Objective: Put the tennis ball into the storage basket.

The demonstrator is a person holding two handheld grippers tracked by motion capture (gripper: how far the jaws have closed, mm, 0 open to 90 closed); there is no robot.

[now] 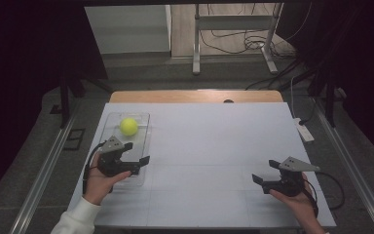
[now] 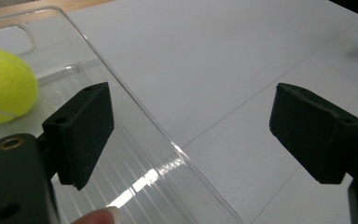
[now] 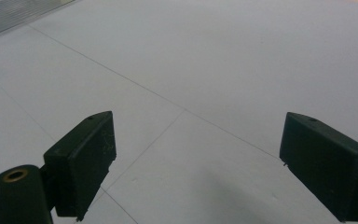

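Two black two-jaw grippers are held over a white-topped counter [image 1: 209,146], one in each of the person's hands. The left gripper [image 1: 135,155] sits at the near end of a clear, ribbed plastic tray [image 1: 143,127] that lies on the left part of the counter; its jaws are spread, and in the left gripper view [image 2: 191,128] one jaw stands over the tray's floor while the other stands over the bare counter, so the tray's transparent long wall [image 2: 168,140] runs between them without either pad touching it. A round yellow-green tennis ball [image 1: 129,126] rests inside the tray toward its far end, well clear of the left gripper's jaws; in the left gripper view the ball [image 2: 4,86] lies beyond and to the outside of the jaw over the tray. A fingertip of the left hand [image 1: 101,179] shows at the bottom edge of that view. The right gripper [image 1: 265,171] is held in the right hand [image 1: 299,200] over the right part of the counter, well apart from tray and ball; its jaws are spread too, with bare white surface between them in the right gripper view [image 3: 196,163]. A small white flat device [image 1: 304,130] lies at the counter's right edge.
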